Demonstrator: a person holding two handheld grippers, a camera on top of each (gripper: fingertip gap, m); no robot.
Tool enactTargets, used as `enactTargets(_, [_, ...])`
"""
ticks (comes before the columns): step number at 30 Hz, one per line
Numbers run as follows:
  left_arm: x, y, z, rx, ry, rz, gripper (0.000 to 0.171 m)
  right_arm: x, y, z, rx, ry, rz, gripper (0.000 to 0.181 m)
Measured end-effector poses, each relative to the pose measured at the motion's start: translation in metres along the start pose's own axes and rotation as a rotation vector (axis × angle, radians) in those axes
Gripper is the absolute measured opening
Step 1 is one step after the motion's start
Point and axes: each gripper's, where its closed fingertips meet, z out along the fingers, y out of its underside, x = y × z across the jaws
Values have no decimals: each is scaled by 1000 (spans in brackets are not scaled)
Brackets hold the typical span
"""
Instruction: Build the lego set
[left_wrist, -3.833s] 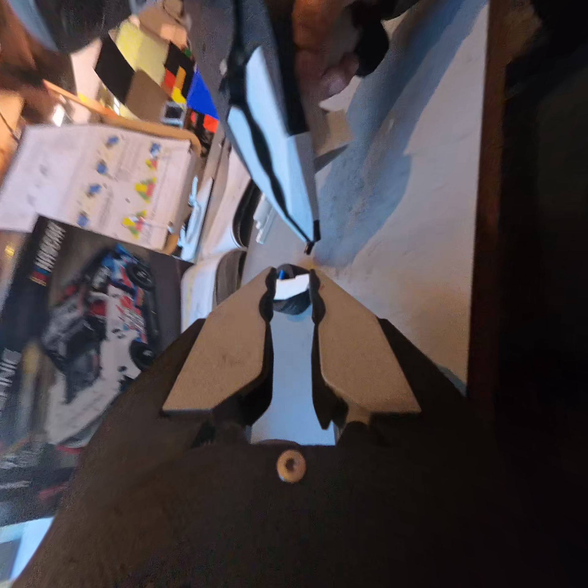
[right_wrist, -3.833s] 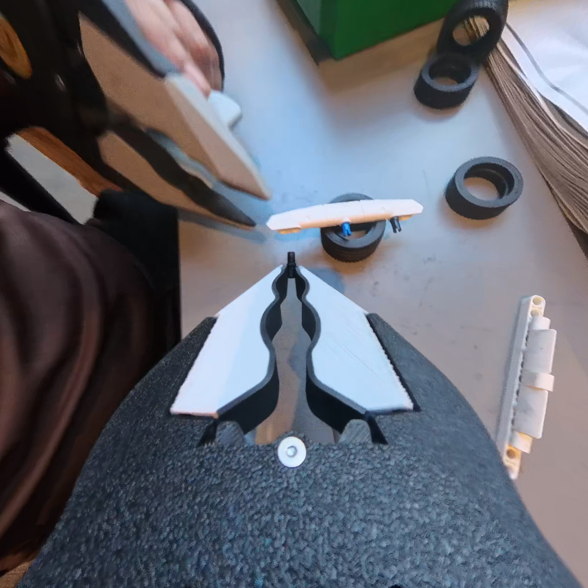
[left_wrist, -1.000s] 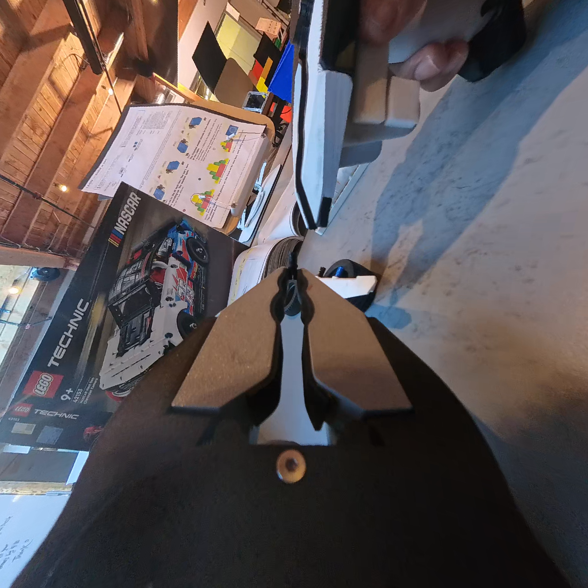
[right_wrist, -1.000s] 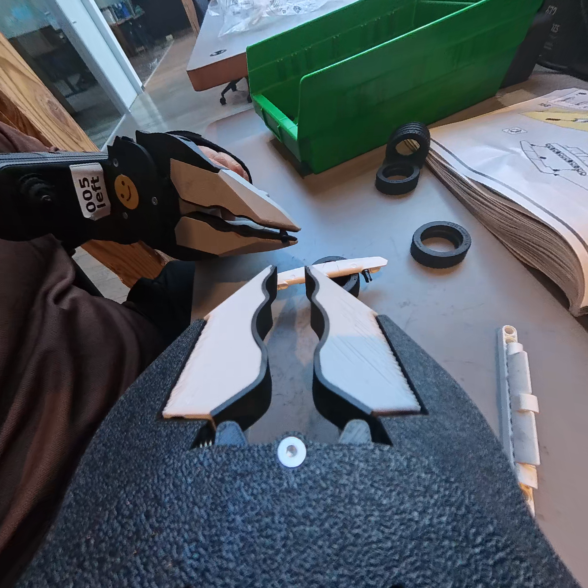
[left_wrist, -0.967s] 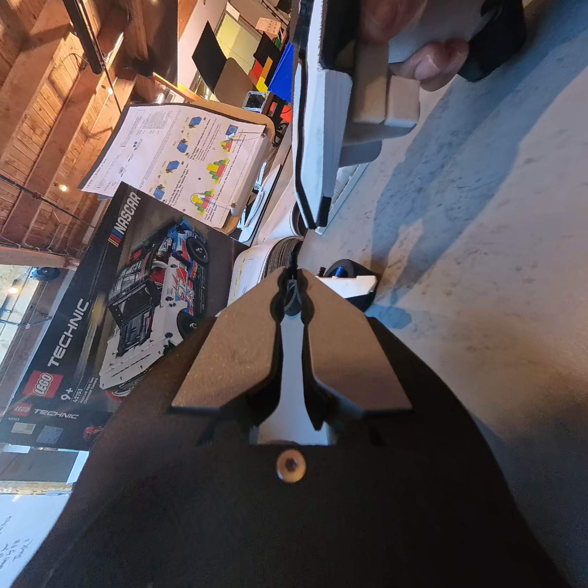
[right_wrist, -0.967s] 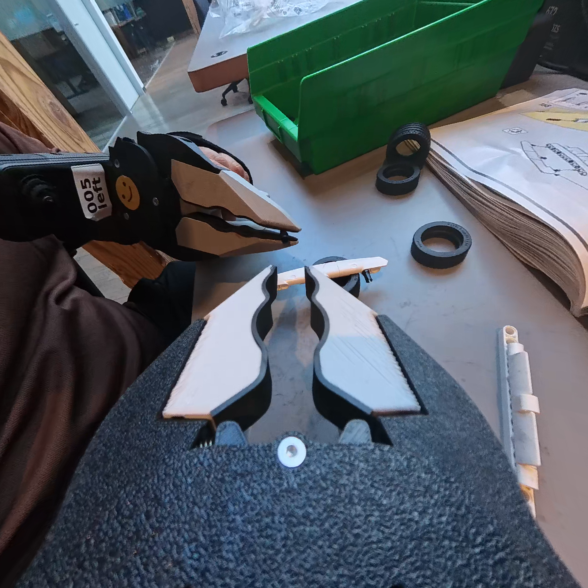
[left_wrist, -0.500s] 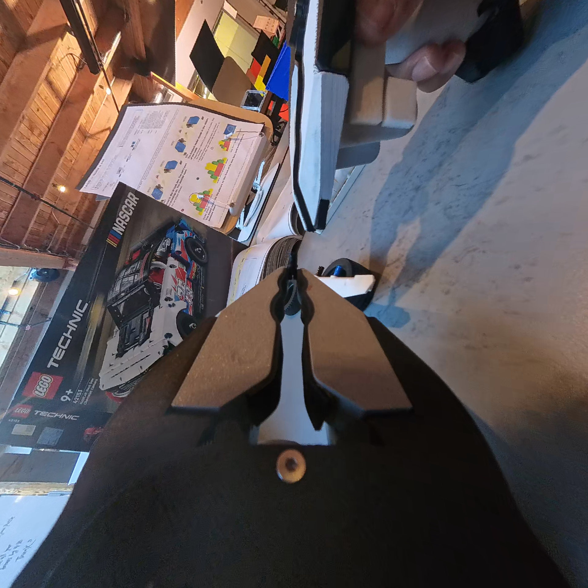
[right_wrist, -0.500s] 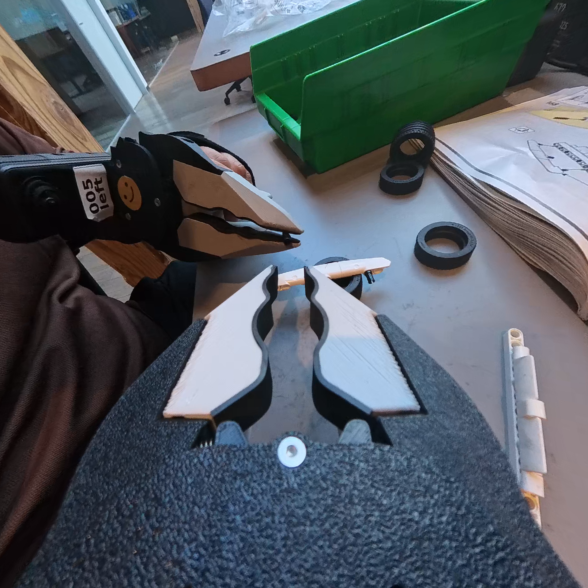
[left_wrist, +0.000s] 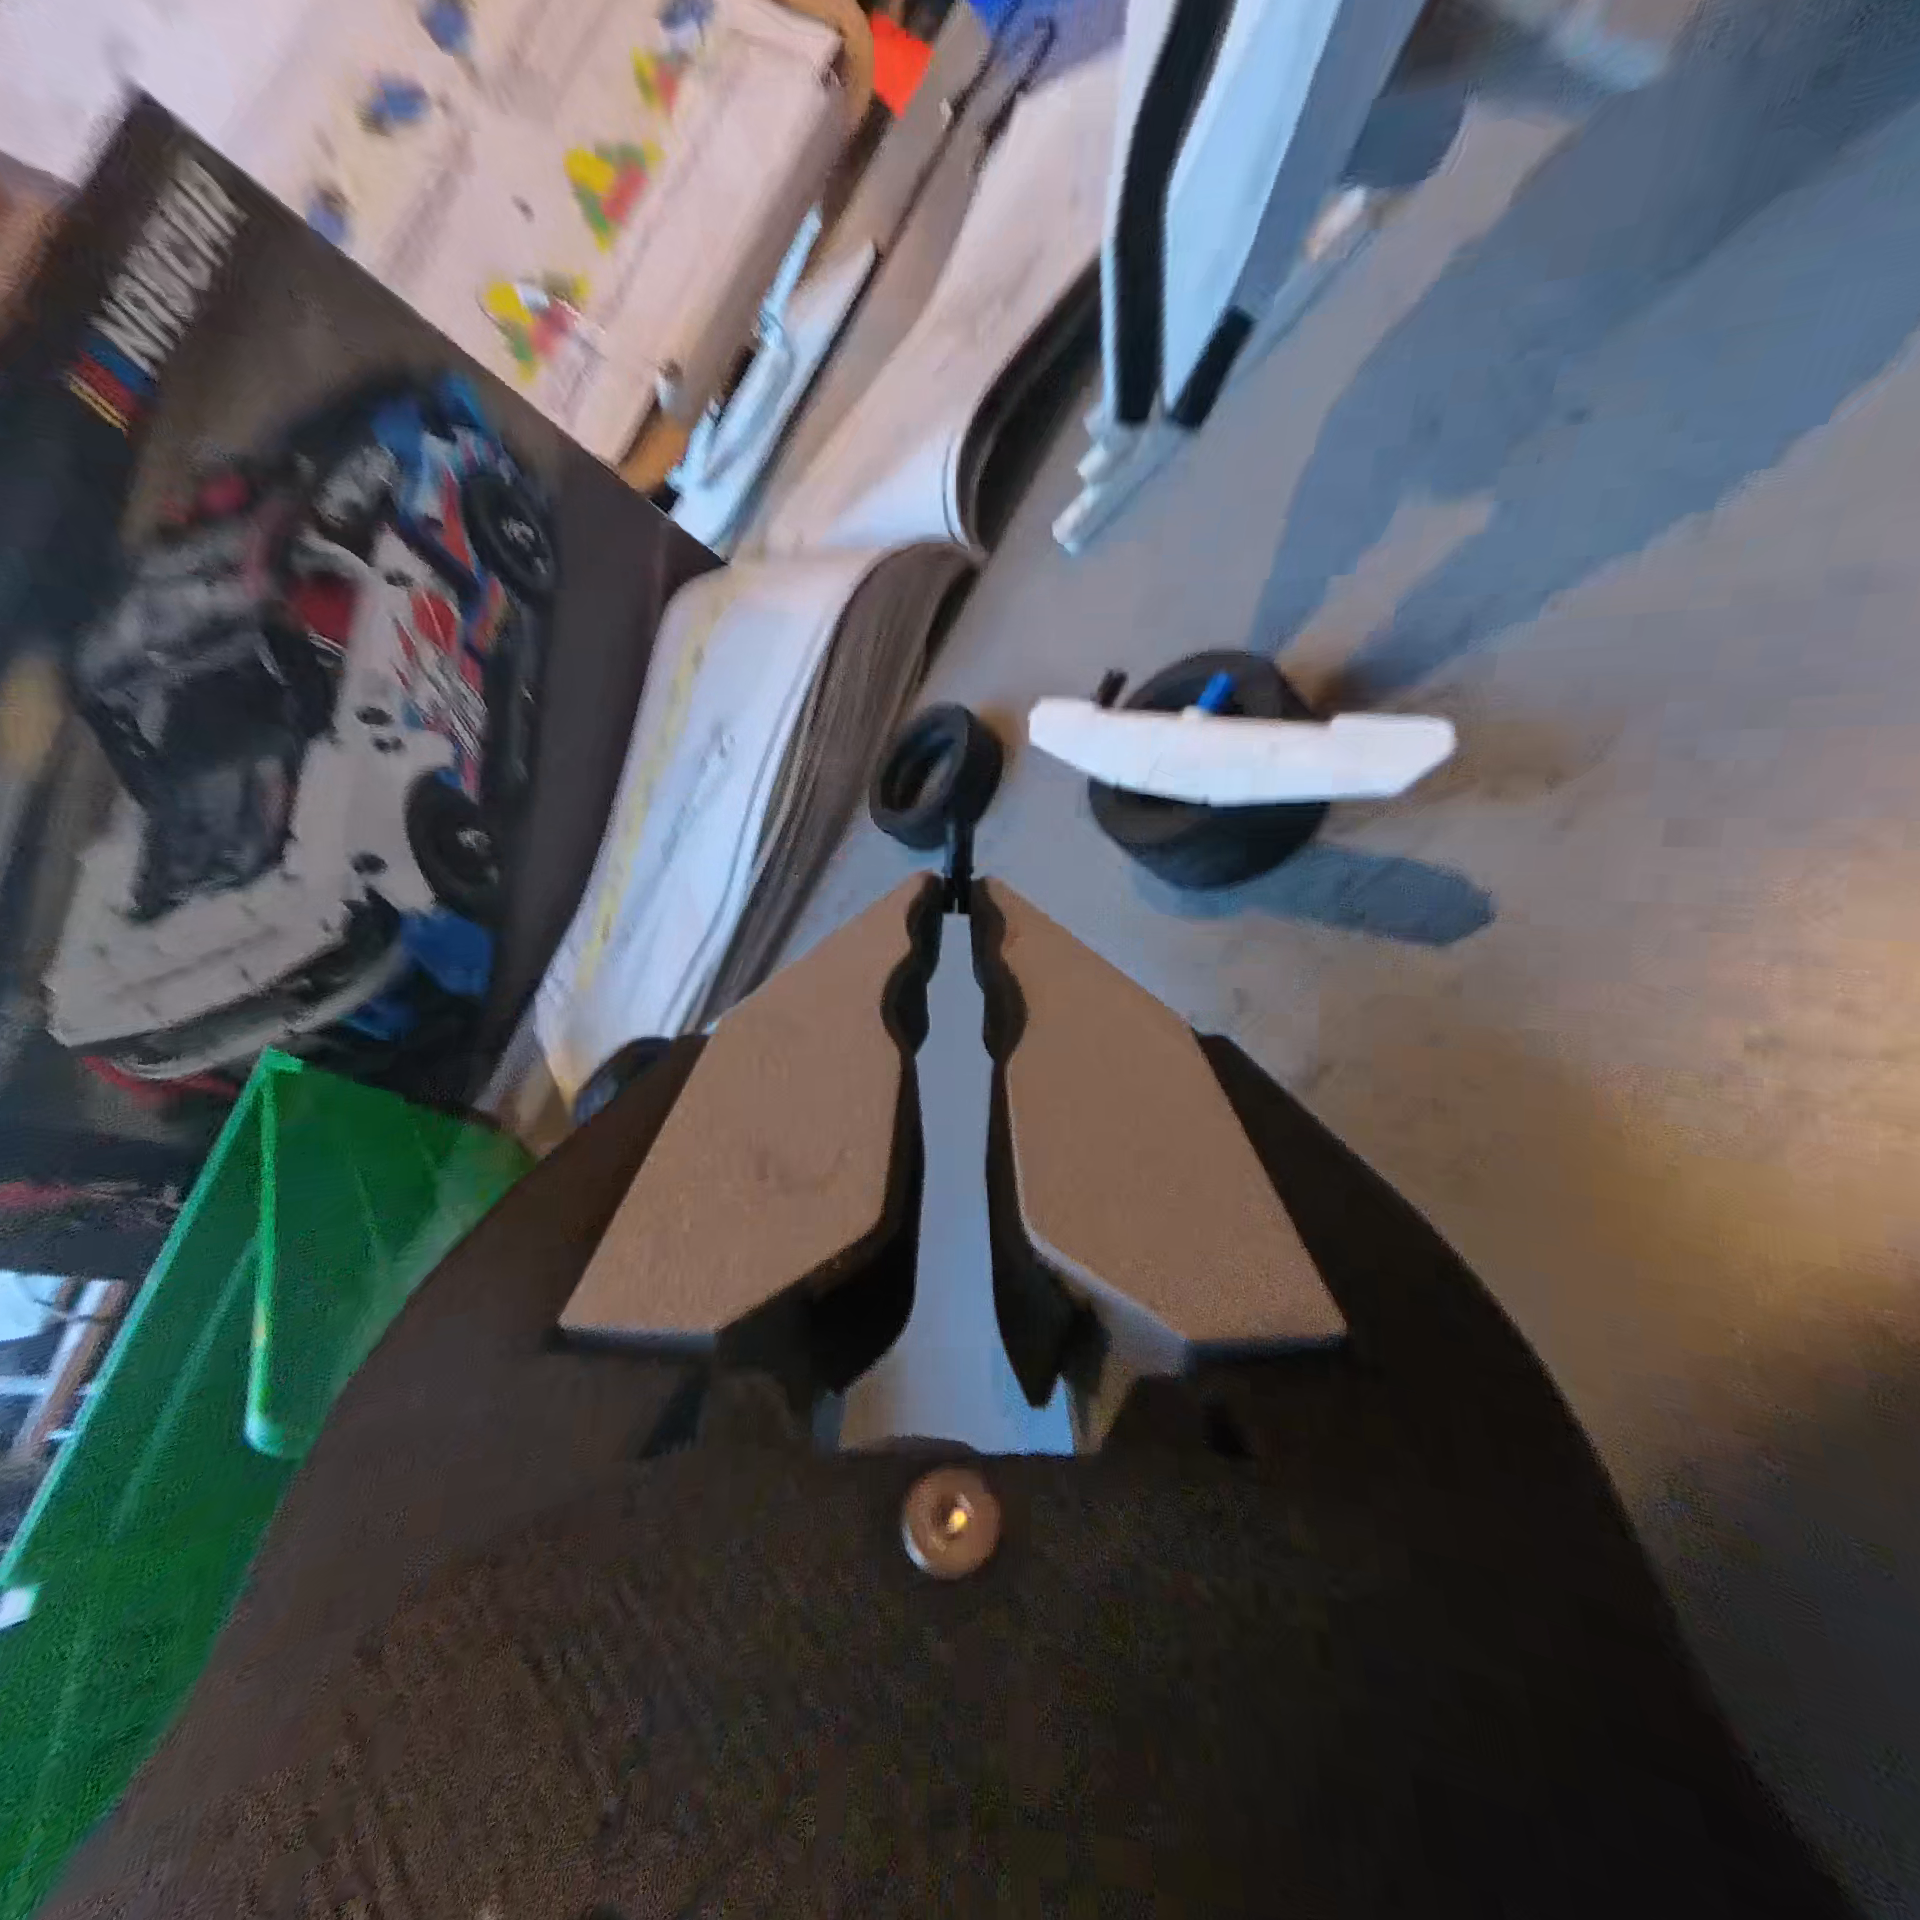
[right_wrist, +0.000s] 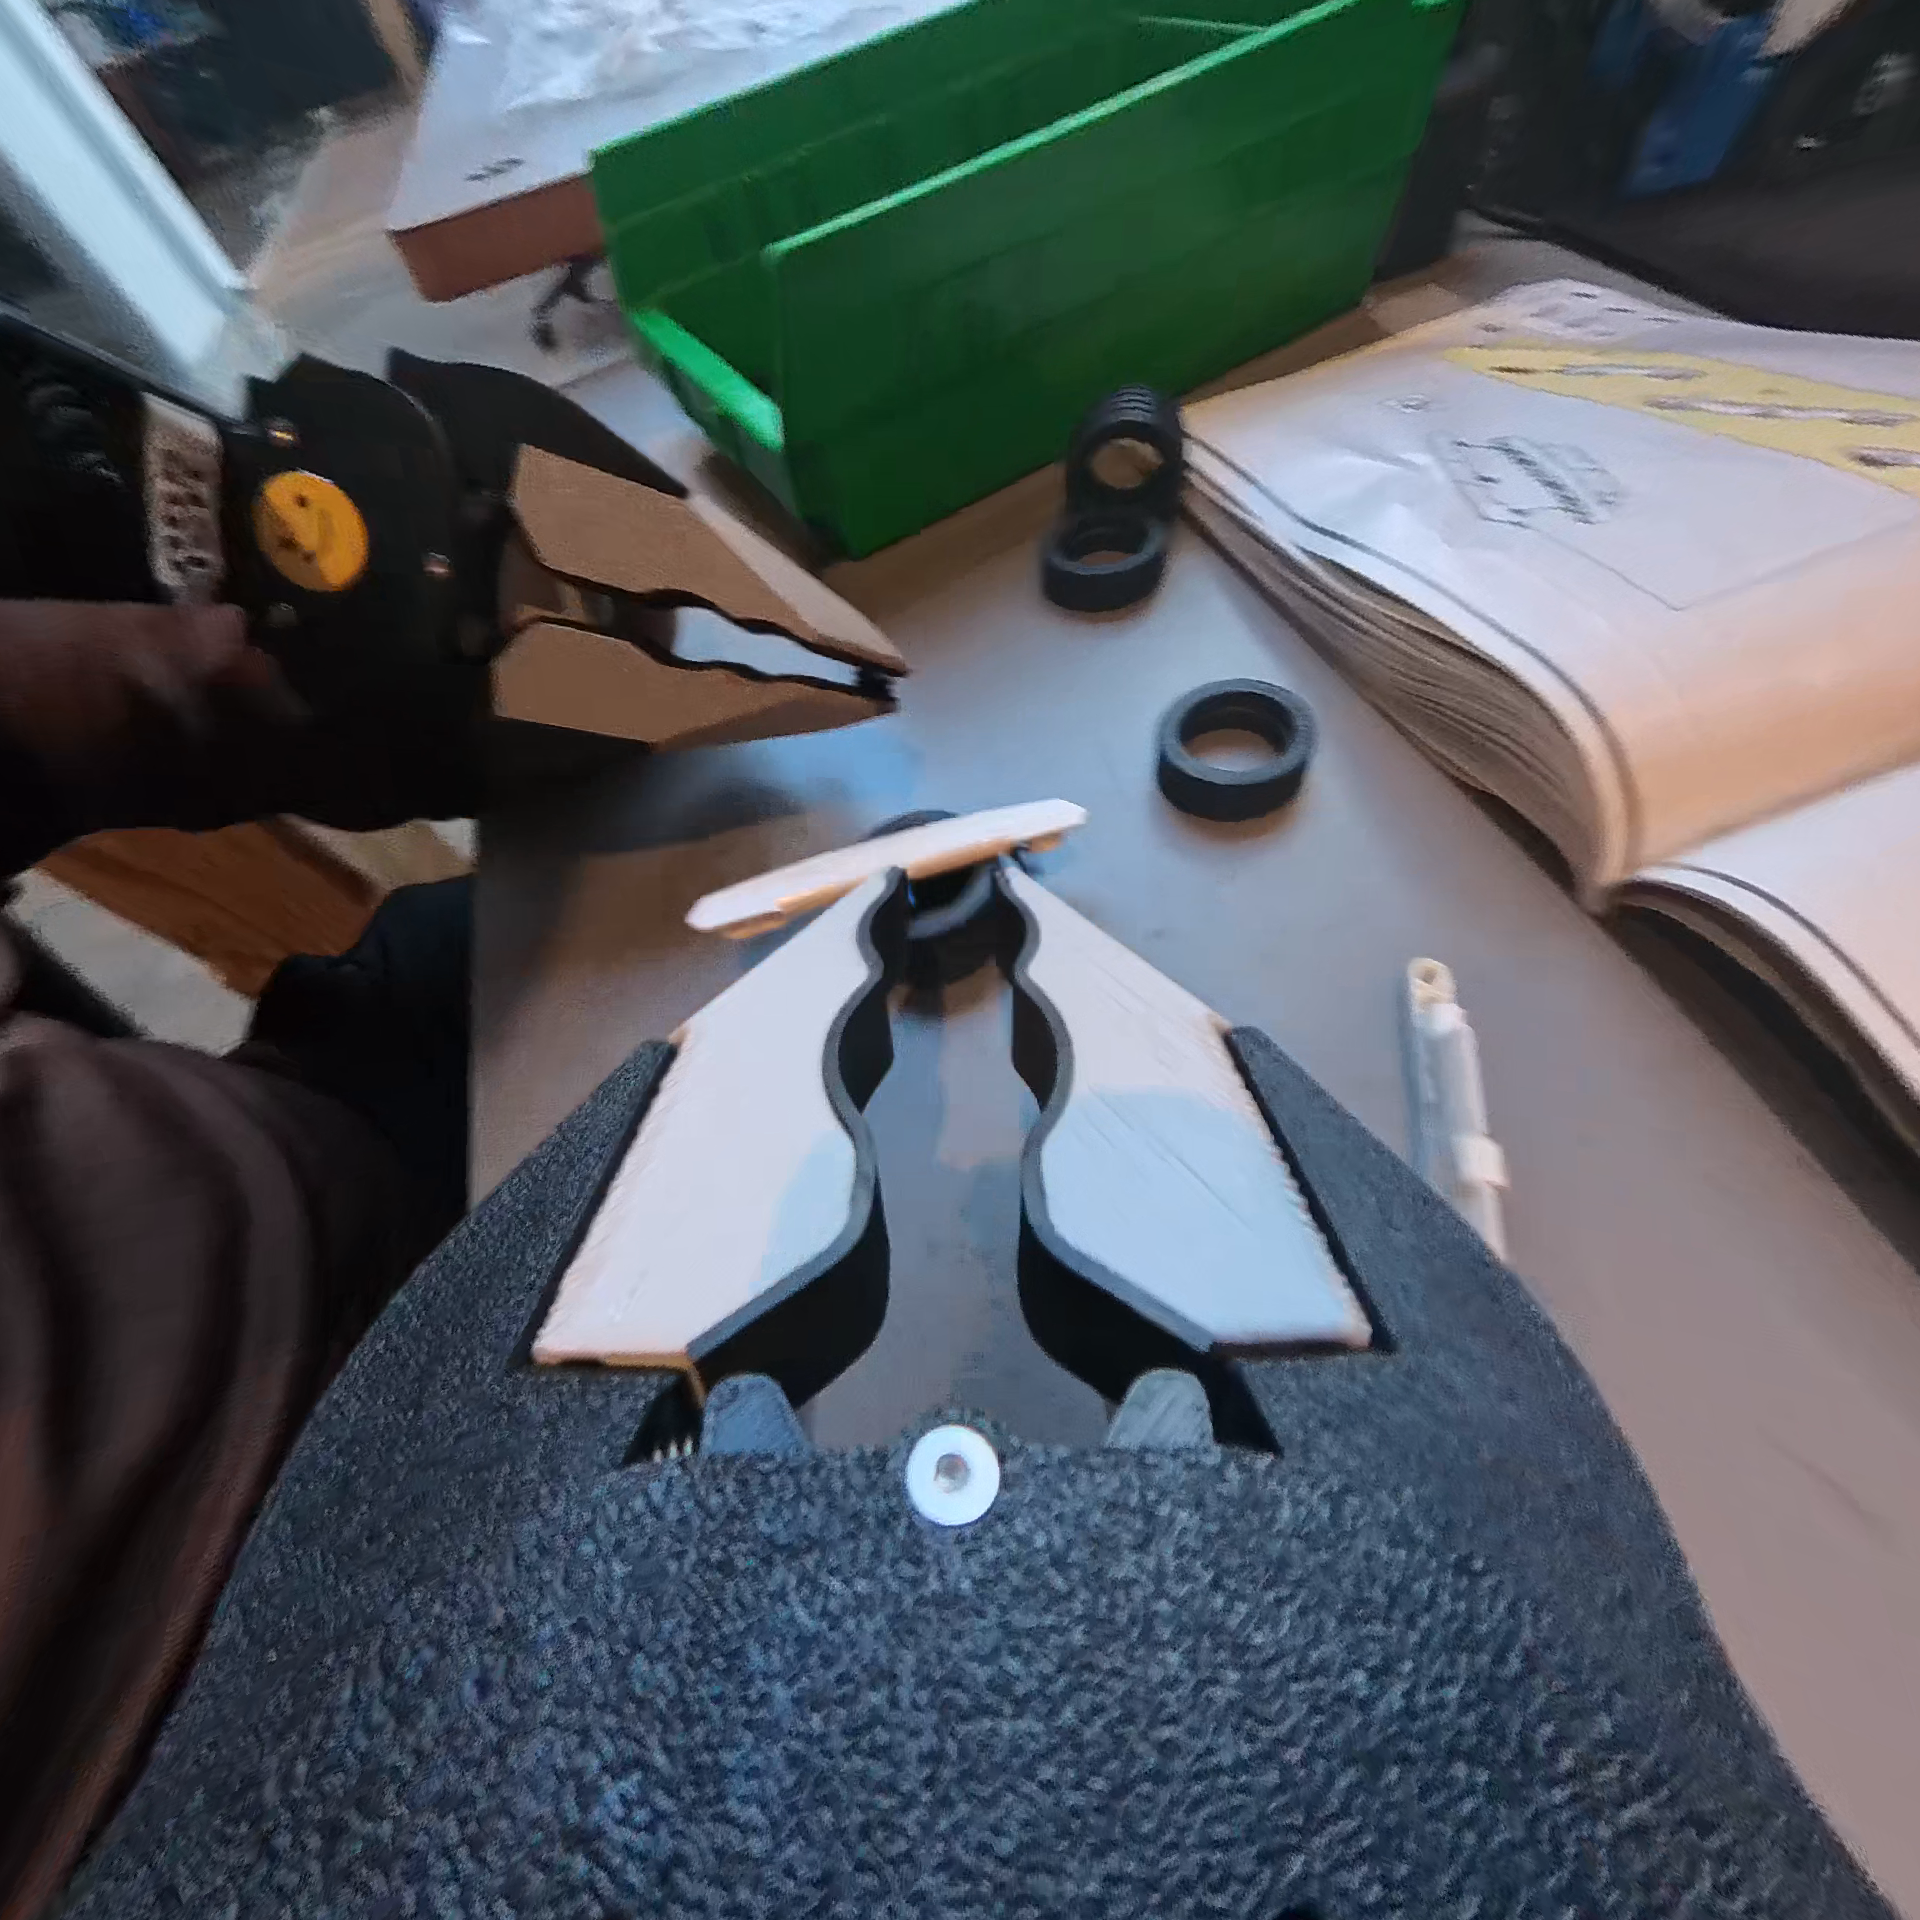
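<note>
A white lego panel (left_wrist: 1236, 758) with a blue pin lies across a black tyre (left_wrist: 1205, 842) on the grey table. My left gripper (left_wrist: 957, 902) is shut on a small black pin (left_wrist: 957, 857) that sticks out past its tips, a little short of the panel. In the right wrist view the left gripper (right_wrist: 883, 686) hovers up and to the left of the panel (right_wrist: 883, 857). My right gripper (right_wrist: 948, 885) is open, with its tips at the panel's near edge on either side of the tyre (right_wrist: 951, 940) below it.
A loose tyre (right_wrist: 1236, 748) and two more tyres (right_wrist: 1107, 556) lie near an open instruction book (right_wrist: 1558, 540). A green bin (right_wrist: 987, 260) stands at the back. A white beam assembly (right_wrist: 1449, 1081) lies to the right. The lego box (left_wrist: 291, 623) stands behind the book. About 8 cm separates my left fingertips from my right.
My right gripper has moved forward, so its open tips now reach the panel and tyre. My left gripper has swung and turned, still holding the pin, and now faces the panel from farther back.
</note>
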Motion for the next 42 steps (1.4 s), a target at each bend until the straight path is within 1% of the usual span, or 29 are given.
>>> enactTargets(2, [13,9,-1,-20,137,-31,2,16,6,-4,-27,69,31,16])
enactTargets(4, [19,14,-4,-48,211,-62,3,22,14,-3,-67,76,77,16])
enactTargets(6, [16,20,-2,-78,220,-100,14,19,18,0,-85,46,104,16])
enactTargets(8, [19,23,-1,-106,263,-126,32,16,17,2,-86,36,101,16])
enactTargets(11, [24,24,-3,-114,302,-139,32,15,19,3,-106,45,79,16])
enactTargets(14, [23,25,-8,-113,328,-188,36,18,24,3,-127,63,73,16])
enactTargets(16, [20,22,-11,-116,350,-264,36,23,23,2,-123,82,79,16])
enactTargets(19, [27,8,-17,-143,451,-424,41,33,26,1,-145,117,89,17])
enactTargets(21, [30,3,-19,-173,491,-501,42,31,27,4,-156,92,118,19])
enactTargets(23, [31,-3,-18,-161,515,-551,42,28,22,8,-157,67,136,20])
enactTargets(27, [20,-4,-8,-145,513,-594,39,25,12,20,-179,12,162,20])
enactTargets(32, [13,-13,9,-102,630,-756,35,25,22,39,-275,-68,228,18])
enactTargets(35, [10,-15,17,-82,658,-799,29,19,18,44,-255,-126,242,5])
enactTargets(38, [16,-13,20,-116,708,-802,32,12,10,44,-224,-178,222,4])
enactTargets(40, [19,-19,15,-104,742,-805,31,6,4,40,-199,-186,181,3])
enactTargets(42, [20,-27,6,-56,767,-802,27,-3,-3,34,-164,-194,133,3])
